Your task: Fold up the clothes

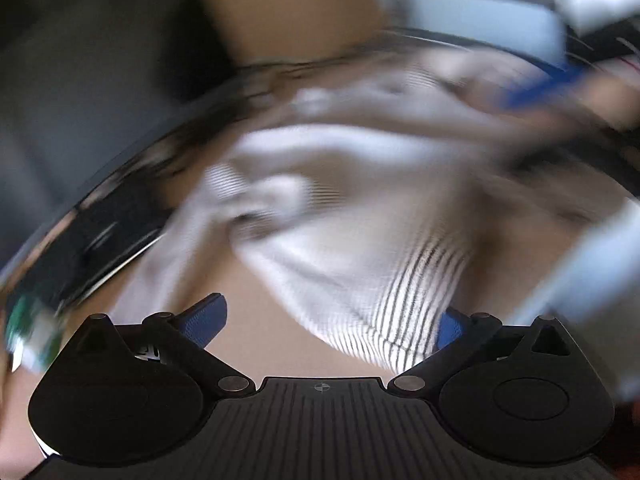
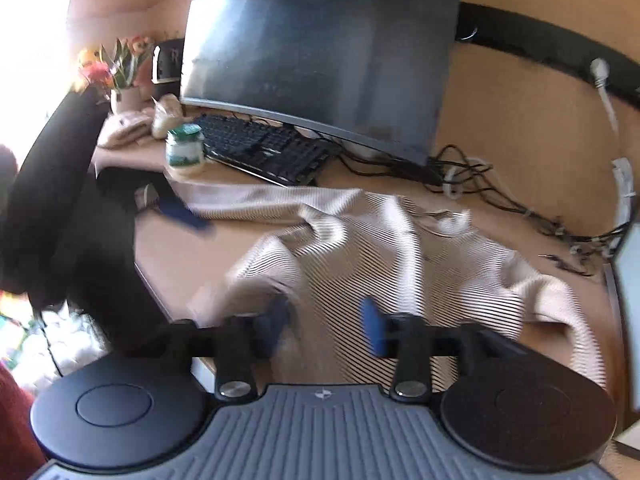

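Observation:
A cream shirt with thin dark stripes [image 2: 400, 256] lies rumpled on the wooden desk [image 2: 176, 256], one sleeve stretched out to the left. My right gripper [image 2: 324, 324] hovers over its near edge. The blue pads [image 2: 372, 328] stand apart, with the cloth below them rather than pinched. The left wrist view is heavily blurred. There the same shirt [image 1: 360, 232] is bunched ahead of my left gripper [image 1: 328, 324], whose jaws are spread wide. A striped fold hangs against the right pad [image 1: 450, 328]. A blurred blue shape [image 2: 184, 216] by the sleeve end may be the left gripper.
A large dark monitor [image 2: 320, 52] and a black keyboard [image 2: 260, 148] stand behind the shirt. A green-lidded jar [image 2: 185, 148] and a vase of flowers [image 2: 120, 72] are at the back left, tangled cables [image 2: 500, 192] at the back right. A black chair [image 2: 52, 184] stands off the desk's left edge.

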Demonstrator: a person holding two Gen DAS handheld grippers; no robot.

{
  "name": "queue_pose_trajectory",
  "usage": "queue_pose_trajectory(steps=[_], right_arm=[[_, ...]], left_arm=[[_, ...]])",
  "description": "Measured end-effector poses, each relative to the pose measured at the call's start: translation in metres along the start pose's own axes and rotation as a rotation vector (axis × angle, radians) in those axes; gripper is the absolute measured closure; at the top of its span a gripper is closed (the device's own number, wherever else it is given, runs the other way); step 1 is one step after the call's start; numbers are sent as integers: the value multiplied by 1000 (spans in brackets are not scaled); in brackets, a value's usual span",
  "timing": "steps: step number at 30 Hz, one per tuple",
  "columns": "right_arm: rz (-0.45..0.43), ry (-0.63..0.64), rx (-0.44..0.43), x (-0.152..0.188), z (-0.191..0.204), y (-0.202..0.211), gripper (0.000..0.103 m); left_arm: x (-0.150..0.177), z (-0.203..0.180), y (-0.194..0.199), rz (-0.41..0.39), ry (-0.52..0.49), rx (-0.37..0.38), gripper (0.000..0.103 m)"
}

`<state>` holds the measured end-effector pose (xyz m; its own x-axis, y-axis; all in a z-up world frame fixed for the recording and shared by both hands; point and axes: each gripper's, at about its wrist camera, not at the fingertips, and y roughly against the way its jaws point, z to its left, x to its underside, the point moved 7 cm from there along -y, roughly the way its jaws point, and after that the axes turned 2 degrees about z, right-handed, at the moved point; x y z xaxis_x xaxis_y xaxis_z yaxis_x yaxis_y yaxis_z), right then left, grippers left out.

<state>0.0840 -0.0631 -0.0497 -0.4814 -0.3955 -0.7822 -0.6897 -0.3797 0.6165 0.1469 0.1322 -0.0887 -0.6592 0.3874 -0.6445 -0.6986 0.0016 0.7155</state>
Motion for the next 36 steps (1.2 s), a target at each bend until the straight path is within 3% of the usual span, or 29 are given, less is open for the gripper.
queue_pose_trajectory(steps=[3,6,13,16,17,18,19,21,25,26,28,31,33,36], right_arm=[[83,-10,52,33,-14,0,49],[177,-25,85,71,-23,0,49],[202,27,109,100,-15,7,44],[225,80,233,109,-30,3,47],[218,48,236,110,-37,7,49],[210,13,253,109,-45,11,66],[202,-22,274,108,-53,15,71],[201,-49,286,109,-63,25,71],[258,-10,215,122,-62,36,70],[253,-25,207,122,-64,39,68],[237,-70,190,122,-71,46,52],[163,-222,194,102,-87,47,44],[100,-367,176,86,-100,43,36],[10,-684,161,75,-129,38,33]], left_arm=[[-2,38,15,-33,127,-37,0],[5,54,21,-23,156,-77,0],[31,54,11,94,193,-70,0],[47,54,18,134,177,-61,0],[51,55,22,139,177,-62,0],[55,57,25,144,186,-63,0],[58,59,30,148,199,-64,0],[61,63,36,149,226,-49,0],[65,69,49,147,280,-13,0],[63,69,51,136,299,17,0],[50,65,51,100,347,111,0],[24,52,40,55,411,241,0],[2,37,27,30,451,326,0],[-29,14,6,-13,486,421,0]])
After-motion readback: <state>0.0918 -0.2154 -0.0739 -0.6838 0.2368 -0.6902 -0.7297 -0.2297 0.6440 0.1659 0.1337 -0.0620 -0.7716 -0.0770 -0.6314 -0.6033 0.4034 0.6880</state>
